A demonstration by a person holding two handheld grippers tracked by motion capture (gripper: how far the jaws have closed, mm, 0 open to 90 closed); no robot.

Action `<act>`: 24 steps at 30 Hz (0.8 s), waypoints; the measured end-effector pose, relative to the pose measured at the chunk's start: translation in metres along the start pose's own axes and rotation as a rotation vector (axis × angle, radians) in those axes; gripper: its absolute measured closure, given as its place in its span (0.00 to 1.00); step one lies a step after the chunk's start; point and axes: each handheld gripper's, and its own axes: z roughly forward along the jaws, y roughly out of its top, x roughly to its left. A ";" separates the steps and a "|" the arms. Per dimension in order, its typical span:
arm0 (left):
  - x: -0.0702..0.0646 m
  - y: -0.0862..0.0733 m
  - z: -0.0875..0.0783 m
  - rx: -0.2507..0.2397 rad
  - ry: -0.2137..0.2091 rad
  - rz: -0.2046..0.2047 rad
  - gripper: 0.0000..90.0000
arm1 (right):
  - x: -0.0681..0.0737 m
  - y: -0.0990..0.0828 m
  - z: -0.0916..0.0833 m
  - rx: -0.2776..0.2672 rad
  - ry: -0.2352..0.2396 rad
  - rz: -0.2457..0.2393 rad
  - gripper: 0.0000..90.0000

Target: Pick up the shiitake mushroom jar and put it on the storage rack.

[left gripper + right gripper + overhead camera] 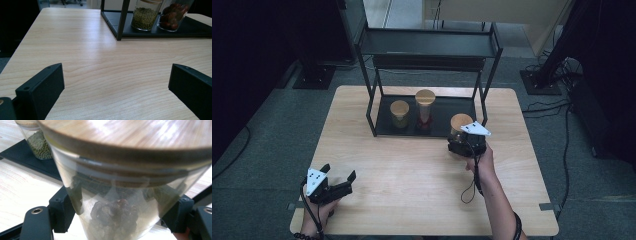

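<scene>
The high view looks forward and down over the whole desk [412, 200]. The left gripper view sits low, facing the rack [122, 22] from afar; the right gripper view presses close to one jar [120, 195] — all three share the green-bean jar [399, 114].

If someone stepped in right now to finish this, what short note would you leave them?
Right gripper: shut on a wood-lidded glass jar of dark brown lumps, by the front right corner of the black rack.
Left gripper: open, nothing in it, low over the table at front left.
Done: two jars stand on the rack's bottom tray, the green-bean jar and the red-fruit jar.
Left: probably to set the held jar beside them, then let go.
</scene>
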 end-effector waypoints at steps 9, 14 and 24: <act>0.000 0.000 0.000 0.001 -0.001 -0.001 0.00 | 0.004 0.012 0.011 0.010 -0.006 0.002 0.27; 0.000 0.000 0.000 -0.001 -0.001 -0.002 0.00 | 0.002 0.019 0.014 0.013 -0.016 0.009 0.27; 0.000 0.000 0.000 0.001 0.002 -0.002 0.00 | -0.003 0.035 0.018 0.006 -0.028 0.021 0.27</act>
